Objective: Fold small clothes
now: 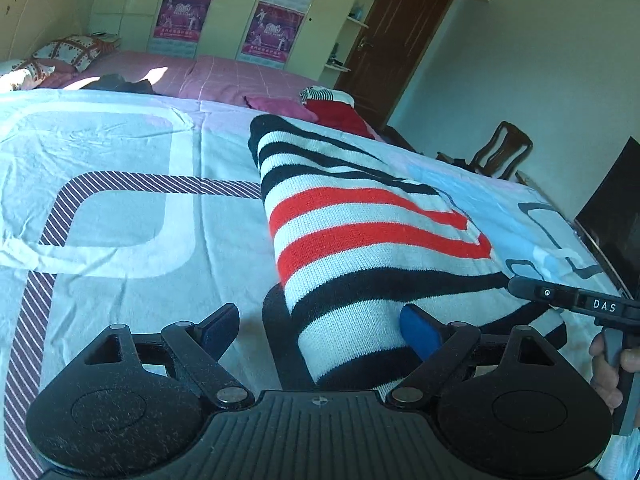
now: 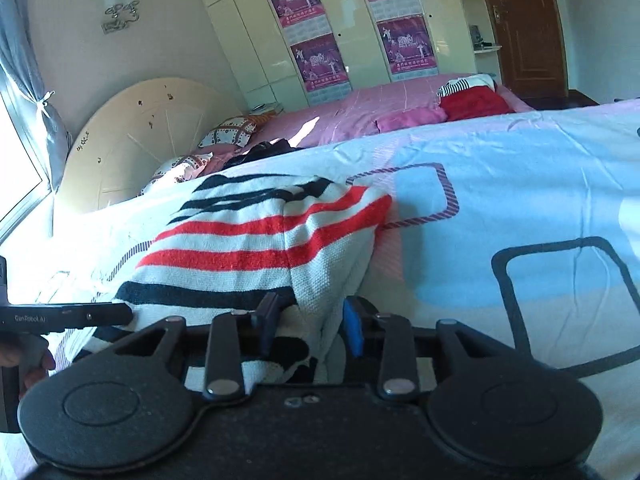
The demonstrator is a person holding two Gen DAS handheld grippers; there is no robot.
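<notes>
Here we see the striped sweater (image 1: 360,240) lying folded on the bed (image 1: 120,152), over the pale patterned sheet. Our left gripper (image 1: 320,328) stands wide — its near end of the knit lies between the blue pads (image 1: 420,332), which do not press on it. Our right gripper (image 2: 310,324) is narrow, its pads (image 2: 354,328) pinching a bunched edge of the same sweater. Behind, a red garment (image 2: 472,104) and a pink one (image 2: 408,120) lie on a second, pink bed (image 2: 352,112) — well apart from ours
</notes>
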